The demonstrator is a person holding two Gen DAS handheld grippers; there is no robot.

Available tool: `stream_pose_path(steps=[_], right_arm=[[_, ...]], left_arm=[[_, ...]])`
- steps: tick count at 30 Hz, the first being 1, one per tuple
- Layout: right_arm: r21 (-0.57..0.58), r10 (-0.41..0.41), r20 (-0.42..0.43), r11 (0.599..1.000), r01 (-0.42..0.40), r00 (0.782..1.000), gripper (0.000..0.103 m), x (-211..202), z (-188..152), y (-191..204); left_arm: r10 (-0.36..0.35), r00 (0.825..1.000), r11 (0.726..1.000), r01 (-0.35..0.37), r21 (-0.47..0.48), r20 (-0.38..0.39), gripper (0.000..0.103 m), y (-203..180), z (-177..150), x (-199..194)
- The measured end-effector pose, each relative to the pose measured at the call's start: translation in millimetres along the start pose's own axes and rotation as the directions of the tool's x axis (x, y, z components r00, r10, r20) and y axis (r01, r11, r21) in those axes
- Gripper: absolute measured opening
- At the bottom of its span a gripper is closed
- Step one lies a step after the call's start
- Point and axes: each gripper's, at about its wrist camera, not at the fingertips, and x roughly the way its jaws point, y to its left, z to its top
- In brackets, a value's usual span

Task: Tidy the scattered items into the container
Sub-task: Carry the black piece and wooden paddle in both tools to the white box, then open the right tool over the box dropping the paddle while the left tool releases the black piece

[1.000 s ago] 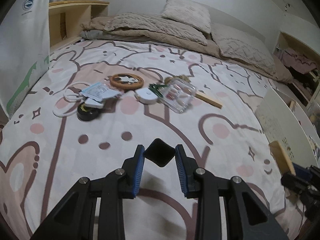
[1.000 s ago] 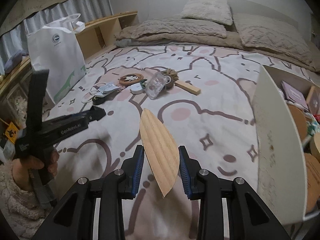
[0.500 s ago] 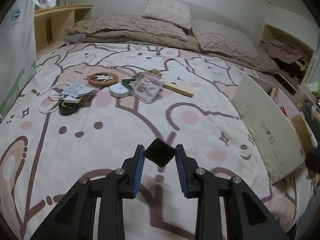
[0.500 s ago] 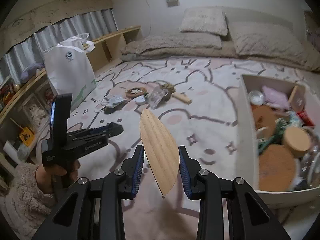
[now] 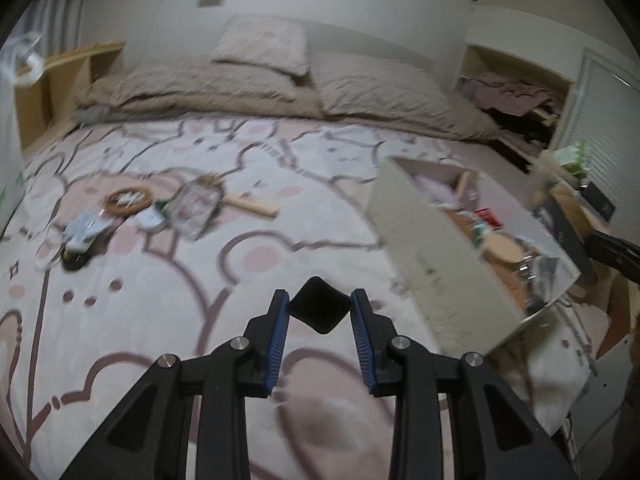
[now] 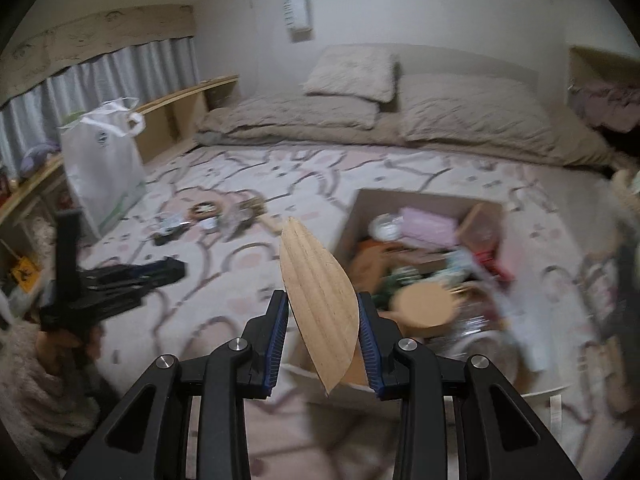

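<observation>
My left gripper [image 5: 319,309] is shut on a small black square pad [image 5: 318,305], held corner-up above the patterned bedspread. My right gripper [image 6: 322,322] is shut on a leaf-shaped wooden tray [image 6: 318,300], standing on edge between the blue pads, in front of the near wall of the white container [image 6: 354,208]. The container [image 5: 420,236] lies to the right in the left wrist view, filled with several items, among them a cork lid [image 6: 426,304]. Scattered items [image 5: 132,208] remain far left on the bed: a round wooden coaster, a clear box, a wooden block. The left gripper [image 6: 120,280] shows at left in the right wrist view.
A white shopping bag [image 6: 102,164] stands by the wooden shelf at the left edge of the bed. Pillows and a beige duvet [image 5: 280,80] lie at the head. An open cupboard with clothes [image 5: 516,96] is at the far right. A hand [image 6: 60,344] holds the left gripper.
Both grippers rose and swung right toward the container, which has come into fuller view with its contents showing. Each keeps its hold; the scattered pile has dropped back to the left.
</observation>
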Motion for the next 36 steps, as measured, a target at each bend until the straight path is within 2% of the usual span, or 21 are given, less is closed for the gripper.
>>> stream_pose_path(steps=[4, 12, 20, 29, 33, 36], right_arm=[[-0.004, -0.081, 0.015, 0.997, 0.081, 0.997, 0.035, -8, 4, -35], [-0.003, -0.139, -0.029, 0.990, 0.139, 0.990, 0.035, -2, 15, -93], [0.045, -0.130, -0.066, 0.990, 0.133, 0.989, 0.035, 17, 25, -138], [0.114, -0.056, -0.150, 0.991, 0.074, 0.987, 0.035, 58, 16, -173], [0.073, -0.057, -0.191, 0.995, 0.072, 0.980, 0.035, 73, 19, -171], [0.039, -0.056, -0.191, 0.997, 0.064, 0.980, 0.035, 80, 25, -165]], left_arm=[[-0.057, 0.998, 0.998, 0.057, 0.015, 0.033, 0.031, -28, 16, -3], [-0.124, 0.991, 0.990, 0.120, 0.072, 0.052, 0.031, -82, 44, 8], [-0.150, 0.986, 0.985, 0.143, 0.098, 0.066, 0.031, -116, 70, 25], [-0.141, 0.988, 0.985, 0.133, 0.112, 0.067, 0.031, -138, 93, 49], [-0.139, 0.988, 0.985, 0.132, 0.111, 0.060, 0.031, -146, 94, 61], [-0.143, 0.989, 0.986, 0.138, 0.097, 0.044, 0.031, -150, 95, 71]])
